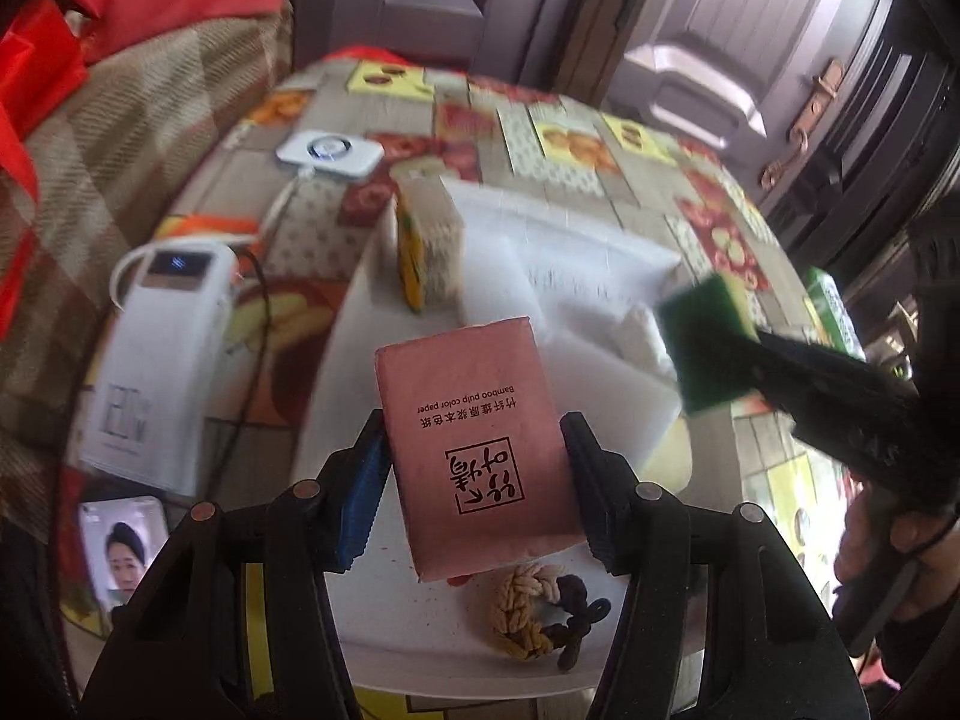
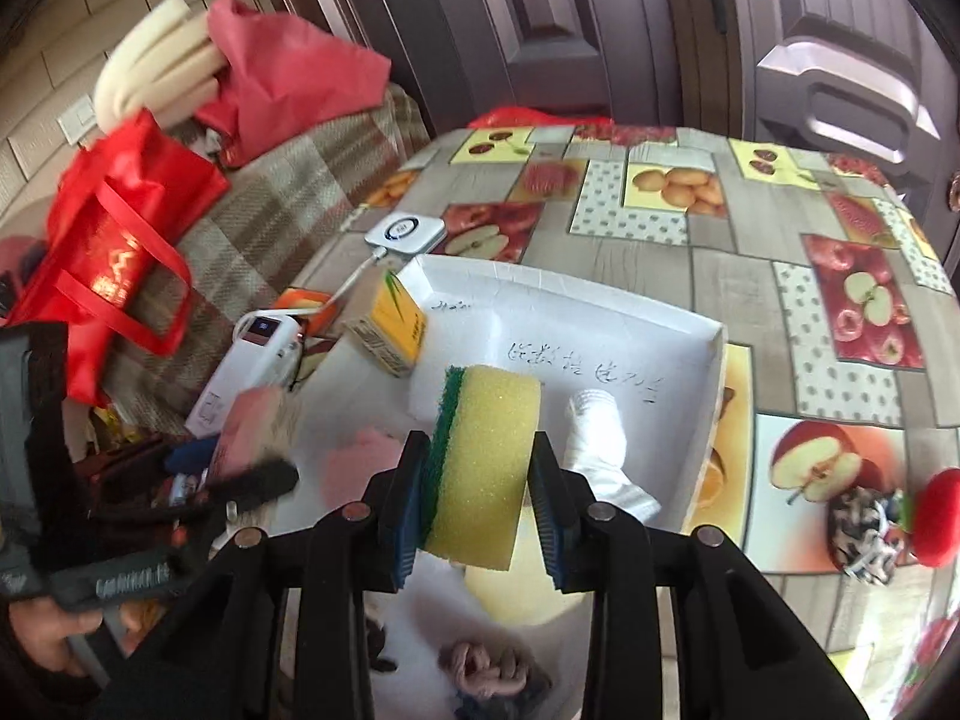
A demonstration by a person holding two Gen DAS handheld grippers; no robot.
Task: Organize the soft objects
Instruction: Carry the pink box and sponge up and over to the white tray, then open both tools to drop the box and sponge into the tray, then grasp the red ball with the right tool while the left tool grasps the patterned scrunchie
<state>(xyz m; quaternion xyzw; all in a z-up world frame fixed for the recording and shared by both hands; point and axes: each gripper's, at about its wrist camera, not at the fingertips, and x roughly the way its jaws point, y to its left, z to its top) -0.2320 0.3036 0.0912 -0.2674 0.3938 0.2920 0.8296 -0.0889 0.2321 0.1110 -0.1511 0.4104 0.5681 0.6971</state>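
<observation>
Left gripper (image 1: 474, 450) is pinching the pink tissue pack (image 1: 474, 444) by its sides, right gripper (image 2: 474, 504) is squeezing the sponge (image 2: 480, 468), both over the tray (image 2: 714, 360). Both look light and squishy, so gentle jaws.

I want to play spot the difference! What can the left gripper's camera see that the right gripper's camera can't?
Only the left wrist view shows the phone with a face on its screen and the brass door handle.

Only the right wrist view shows the red plush toy, the red bag and the white foam rolls.

Both show the white tray, the pink tissue pack in the left gripper, and the sponge in the right gripper.
</observation>
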